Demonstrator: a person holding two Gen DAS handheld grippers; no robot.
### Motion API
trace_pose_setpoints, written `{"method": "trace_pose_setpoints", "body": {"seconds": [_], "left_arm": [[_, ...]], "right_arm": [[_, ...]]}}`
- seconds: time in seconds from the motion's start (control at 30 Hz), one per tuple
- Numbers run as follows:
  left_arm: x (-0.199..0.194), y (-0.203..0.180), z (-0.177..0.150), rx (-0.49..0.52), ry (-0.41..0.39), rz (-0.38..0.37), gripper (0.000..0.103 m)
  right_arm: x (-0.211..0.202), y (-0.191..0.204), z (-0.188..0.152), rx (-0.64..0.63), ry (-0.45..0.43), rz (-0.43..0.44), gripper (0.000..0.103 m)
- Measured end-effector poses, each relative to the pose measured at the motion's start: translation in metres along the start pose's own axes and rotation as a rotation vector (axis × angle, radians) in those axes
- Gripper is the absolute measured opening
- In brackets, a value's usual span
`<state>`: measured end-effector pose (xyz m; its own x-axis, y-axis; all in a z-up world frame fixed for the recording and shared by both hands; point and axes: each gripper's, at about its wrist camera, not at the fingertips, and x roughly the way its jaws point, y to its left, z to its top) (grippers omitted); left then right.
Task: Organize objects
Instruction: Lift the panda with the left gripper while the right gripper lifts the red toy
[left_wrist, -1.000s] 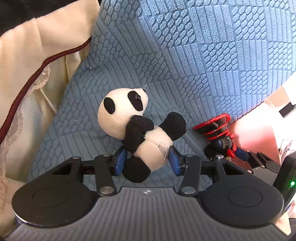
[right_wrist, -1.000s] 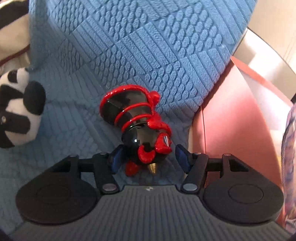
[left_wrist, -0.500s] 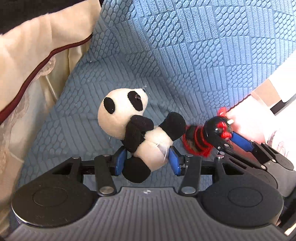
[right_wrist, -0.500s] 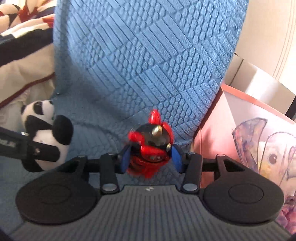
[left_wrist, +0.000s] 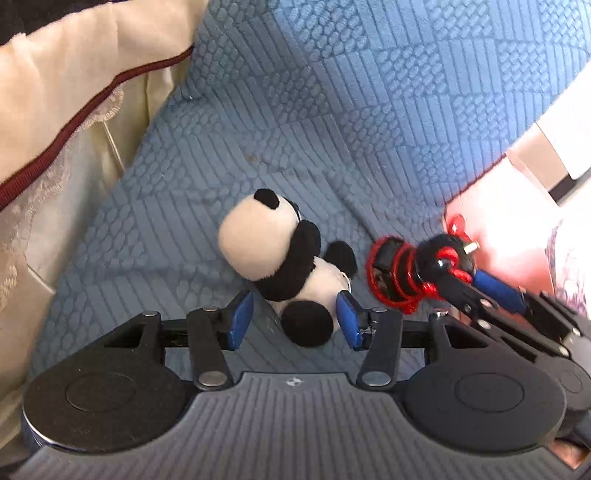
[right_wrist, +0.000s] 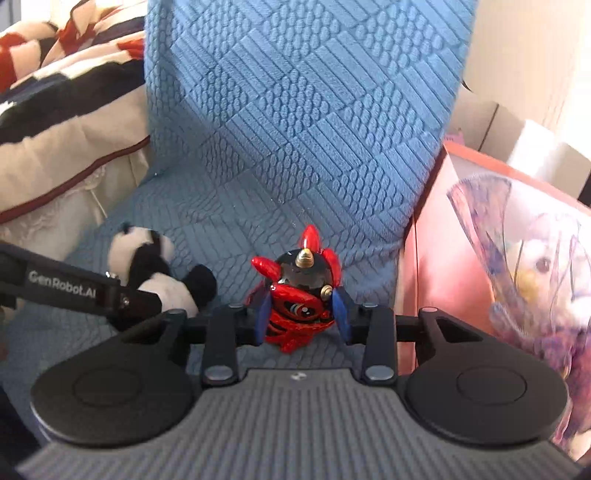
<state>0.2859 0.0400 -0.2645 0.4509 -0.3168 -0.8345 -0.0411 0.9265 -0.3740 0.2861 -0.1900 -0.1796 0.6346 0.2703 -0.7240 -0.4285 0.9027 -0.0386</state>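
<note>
Left wrist view, panda: the plush panda (left_wrist: 284, 266) lies on the blue quilted cushion (left_wrist: 332, 110), head toward the cream pillow (left_wrist: 66, 92), hind end between the blue pads.
Left wrist view, jaws: the left gripper (left_wrist: 293, 317) stands partly open around the panda's lower body; the right-hand pad touches the white belly, while the left-hand pad shows a gap, so I judge this no firm hold.
Left wrist view, neighbour: just right of the panda, the red-and-black toy figure (left_wrist: 410, 269) is pinched in the right gripper (left_wrist: 443, 273), near the pink box (left_wrist: 498, 229).

Right wrist view, figure: the toy figure (right_wrist: 299, 295) sits upright between the pads, gold horn on top, above the cushion (right_wrist: 303, 110).
Right wrist view, jaws: the right gripper (right_wrist: 301, 314) is closed narrowly on the figure, both pads against its flanks.
Right wrist view, surroundings: the panda (right_wrist: 159, 273) is left of the figure, with the left gripper (right_wrist: 140, 299) reaching to it; the pink box (right_wrist: 480, 258) stands right of the figure, beside the cushion.

Handling, panda: likely light and soft; it will squash, so grip the torso, not a limb.
Handling, figure: probably hard, glossy and slippery, with thin fins that could snap; hold the round body.
</note>
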Motion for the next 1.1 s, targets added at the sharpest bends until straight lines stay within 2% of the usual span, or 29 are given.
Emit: {"method": "trace_pose_setpoints", "body": {"seconds": [0.07, 0.13, 0.2, 0.4, 0.57, 0.87, 0.93, 1.1], "left_arm": [[0.001, 0.005, 0.003, -0.041, 0.01, -0.023, 0.06], [0.001, 0.01, 0.005, -0.069, 0.015, -0.039, 0.06], [0.002, 0.011, 0.007, -0.086, 0.014, -0.05, 0.061], [0.007, 0.016, 0.011, -0.18, 0.016, -0.102, 0.062], [0.009, 0.02, 0.012, -0.263, 0.006, -0.131, 0.062], [0.014, 0.011, 0.014, -0.267, -0.01, -0.083, 0.062], [0.017, 0.008, 0.015, -0.241, 0.001, -0.063, 0.062], [0.022, 0.004, 0.014, -0.229, 0.004, -0.054, 0.062]], "right_arm": [[0.001, -0.008, 0.001, 0.055, -0.003, 0.033, 0.041], [0.003, -0.016, 0.002, 0.105, -0.003, 0.049, 0.054], [0.003, -0.018, 0.002, 0.127, -0.011, 0.041, 0.059], [0.012, -0.021, 0.003, 0.161, 0.019, 0.06, 0.059], [0.023, -0.021, 0.004, 0.169, 0.03, 0.037, 0.059], [0.029, -0.023, 0.001, 0.201, 0.046, 0.038, 0.061], [0.028, -0.023, 0.0, 0.205, 0.046, 0.037, 0.061], [0.02, -0.015, 0.0, 0.145, 0.038, 0.006, 0.06]]}}
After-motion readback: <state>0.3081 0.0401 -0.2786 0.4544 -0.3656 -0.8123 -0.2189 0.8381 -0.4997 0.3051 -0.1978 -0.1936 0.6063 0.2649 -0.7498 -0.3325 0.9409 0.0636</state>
